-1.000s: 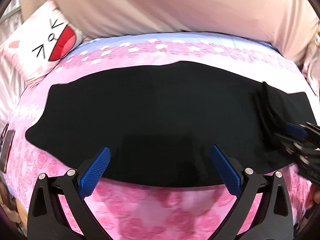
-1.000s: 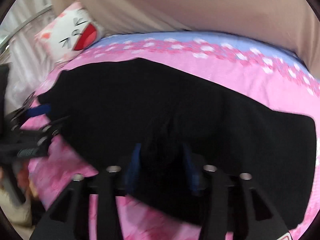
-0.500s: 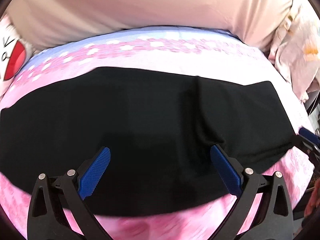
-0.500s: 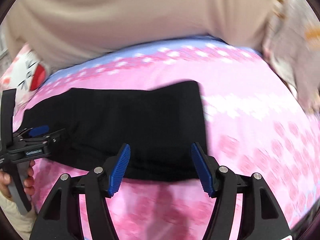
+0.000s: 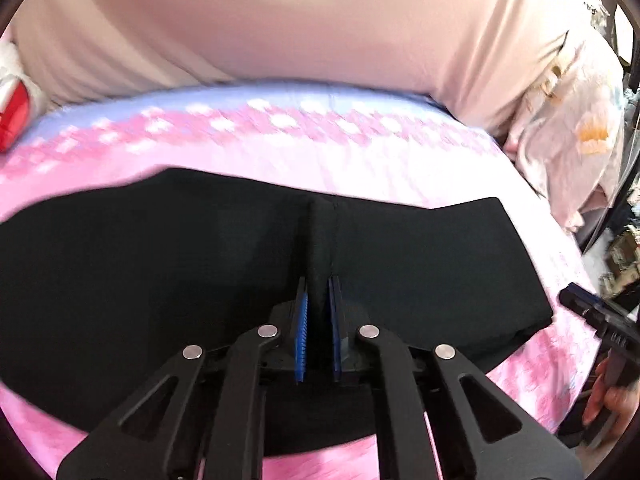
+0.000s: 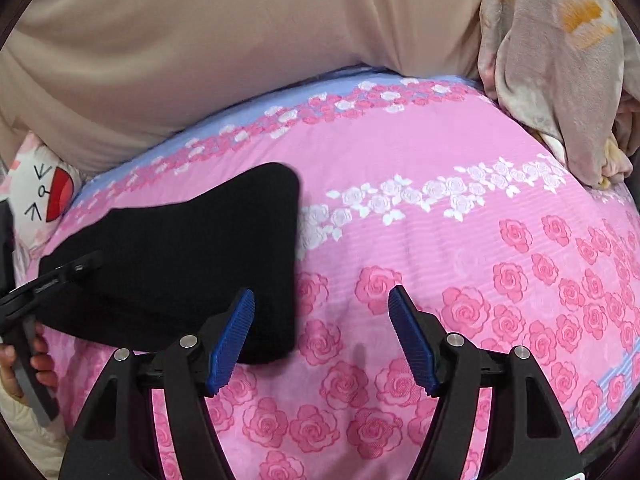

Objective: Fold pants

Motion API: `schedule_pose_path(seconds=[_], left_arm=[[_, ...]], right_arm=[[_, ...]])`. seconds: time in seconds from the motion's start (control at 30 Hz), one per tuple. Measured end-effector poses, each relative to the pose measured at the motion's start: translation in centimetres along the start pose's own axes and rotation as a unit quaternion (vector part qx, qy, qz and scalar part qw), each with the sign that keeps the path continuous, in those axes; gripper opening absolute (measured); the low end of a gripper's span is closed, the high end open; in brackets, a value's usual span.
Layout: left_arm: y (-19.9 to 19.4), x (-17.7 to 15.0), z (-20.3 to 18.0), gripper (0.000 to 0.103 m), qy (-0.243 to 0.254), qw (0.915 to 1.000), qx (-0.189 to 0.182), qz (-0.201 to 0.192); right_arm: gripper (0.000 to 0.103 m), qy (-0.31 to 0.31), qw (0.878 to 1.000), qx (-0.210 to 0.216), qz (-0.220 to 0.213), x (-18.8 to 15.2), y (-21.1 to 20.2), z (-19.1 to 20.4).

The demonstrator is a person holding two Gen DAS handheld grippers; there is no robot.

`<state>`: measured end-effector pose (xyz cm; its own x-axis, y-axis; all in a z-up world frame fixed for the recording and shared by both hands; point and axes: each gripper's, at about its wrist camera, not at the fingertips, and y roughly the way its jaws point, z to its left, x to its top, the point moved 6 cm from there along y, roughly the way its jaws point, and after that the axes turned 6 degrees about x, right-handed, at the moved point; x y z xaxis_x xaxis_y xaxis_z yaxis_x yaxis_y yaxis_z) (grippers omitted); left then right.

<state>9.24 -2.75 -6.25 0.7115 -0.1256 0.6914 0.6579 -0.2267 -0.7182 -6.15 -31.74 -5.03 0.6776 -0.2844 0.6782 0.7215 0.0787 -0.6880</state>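
Black pants [image 5: 420, 264] lie flat across a pink rose-print bedsheet [image 5: 328, 160], folded over at their right end. My left gripper [image 5: 319, 292] is shut on a raised ridge of the black fabric near the pants' near edge. In the right wrist view the pants [image 6: 192, 252] end at the left of centre. My right gripper [image 6: 322, 300] hovers over that end, its jaws opening with only bedsheet [image 6: 480, 240] between them; its left finger [image 6: 232, 332] is over the pants' corner. Each gripper shows at the edge of the other's view, as the right gripper [image 5: 580, 300] and the left gripper [image 6: 80, 266].
A beige quilt [image 6: 200, 40] is piled along the back of the bed. A white cat-face pillow [image 6: 44, 192] sits at the back left. A crumpled floral cloth [image 6: 560, 60] lies at the back right. A hand [image 5: 608, 400] holds the right tool.
My left jaws went from wide open to shut, pinching up a ridge of pants fabric. My right gripper let go of the black fabric, opened wider and swung right over the folded end.
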Motion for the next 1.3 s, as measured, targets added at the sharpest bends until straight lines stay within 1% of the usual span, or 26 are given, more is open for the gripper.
schedule_pose_path(seconds=[0.03,0.07,0.1,0.13,0.17,0.2,0.23,0.3,0.33,0.4,0.57,0.63,0.7,0.73,0.77,0.8,0.87,0.93,0.97,1.03,1.07,1.1,1.13,1.17,1.2,1.3], left_arm=[[-0.8,-0.1,1.7,0.009,-0.001,0.9994,0.033,-0.007],[-1.0,-0.3,2.8,0.013,0.002,0.9986,0.052,-0.005],[-1.1,-0.9,3.9,0.023,0.009,0.9973,0.072,0.007],[-1.2,-1.2,4.8,0.046,0.008,0.9955,0.093,0.017],[-1.4,-1.5,5.6,0.065,0.002,0.993,0.117,0.02],[-1.9,-1.7,6.4,0.098,-0.009,0.9905,0.136,0.019],[-2.9,-1.7,7.0,0.098,-0.024,0.9896,0.142,0.004],[-4.3,-1.6,7.8,0.098,-0.043,0.9902,0.133,-0.013],[-4.8,-1.6,8.3,0.098,-0.054,0.9895,0.133,-0.016],[-5.2,-1.5,9.0,0.098,-0.064,0.9885,0.136,-0.015],[-5.3,-2.7,10.9,0.098,-0.078,0.9864,0.144,0.001],[-5.5,-3.4,11.4,0.098,-0.084,0.9868,0.139,0.008],[-5.5,-3.8,11.8,0.098,-0.083,0.987,0.137,0.014],[-5.5,-4.0,12.0,0.098,-0.081,0.987,0.138,0.016],[-5.5,-4.2,12.2,0.098,-0.08,0.9868,0.14,0.017],[-5.6,-4.3,12.3,0.098,-0.08,0.9867,0.14,0.018],[-5.7,-4.5,12.6,0.098,-0.083,0.9871,0.136,0.017],[-5.4,-4.5,12.5,0.098,-0.086,0.9879,0.127,0.018],[-5.0,-4.5,12.2,0.098,-0.086,0.9887,0.122,0.021],[-4.0,-4.4,11.3,0.098,-0.08,0.9902,0.112,0.027],[-3.6,-4.3,10.7,0.098,-0.075,0.9909,0.107,0.031],[-3.4,-4.3,10.2,0.098,-0.071,0.9915,0.104,0.033],[-3.2,-4.3,9.5,0.098,-0.066,0.9925,0.098,0.033],[-3.1,-4.3,8.9,0.098,-0.06,0.9932,0.094,0.034],[-3.1,-4.3,8.5,0.098,-0.056,0.9936,0.092,0.034],[-3.4,-4.5,7.8,0.098,-0.04,0.9939,0.099,0.031]], right_arm=[[0.068,-0.001,1.0,0.001,-0.004,0.1,-0.2,0.0],[0.068,-0.002,1.0,0.004,-0.005,0.2,-0.2,0.0],[0.068,-0.005,1.0,0.009,-0.003,0.3,0.0,0.3],[0.068,-0.008,1.0,0.014,-0.002,0.4,0.2,0.7],[0.068,-0.012,1.0,0.022,-0.001,0.5,0.4,1.5],[0.068,-0.021,0.999,0.035,0.002,0.7,0.7,2.6],[0.068,-0.039,0.998,0.053,0.005,0.8,1.0,4.5],[0.068,-0.085,0.993,0.082,0.01,0.9,1.5,8.5],[0.068,-0.122,0.987,0.102,0.021,0.5,2.0,11.4],[0.068,-0.188,0.974,0.121,0.038,-0.5,3.5,16.3],[0.068,-0.294,0.944,0.134,0.071,-3.1,7.2,24.4],[0.068,-0.328,0.934,0.116,0.087,-4.0,9.4,26.0],[0.065,-0.347,0.928,0.097,0.094,-4.5,11.1,26.4],[0.045,-0.349,0.928,0.096,0.088,-4.3,11.3,26.4],[0.025,-0.338,0.933,0.089,0.088,-3.6,11.0,25.8],[0.008,-0.322,0.939,0.081,0.085,-2.7,10.4,24.8],[0.008,-0.252,0.959,0.103,0.071,0.1,8.3,21.6],[0.009,-0.224,0.971,0.069,0.043,2.1,6.4,18.1],[0.01,-0.216,0.974,0.053,0.039,2.5,5.9,16.7],[0.016,-0.211,0.976,0.028,0.047,2.5,6.2,15.1],[0.017,-0.211,0.975,0.029,0.055,2.0,6.5,14.9],[0.018,-0.211,0.974,0.043,0.067,1.4,6.9,15.0],[0.032,-0.21,0.972,0.074,0.082,0.4,7.4,15.6],[0.049,-0.209,0.969,0.098,0.088,-0.2,7.7,16.1],[0.055,-0.211,0.967,0.112,0.091,-0.8,8.0,16.7],[0.057,-0.236,0.962,0.109,0.086,-1.6,8.6,18.0]])
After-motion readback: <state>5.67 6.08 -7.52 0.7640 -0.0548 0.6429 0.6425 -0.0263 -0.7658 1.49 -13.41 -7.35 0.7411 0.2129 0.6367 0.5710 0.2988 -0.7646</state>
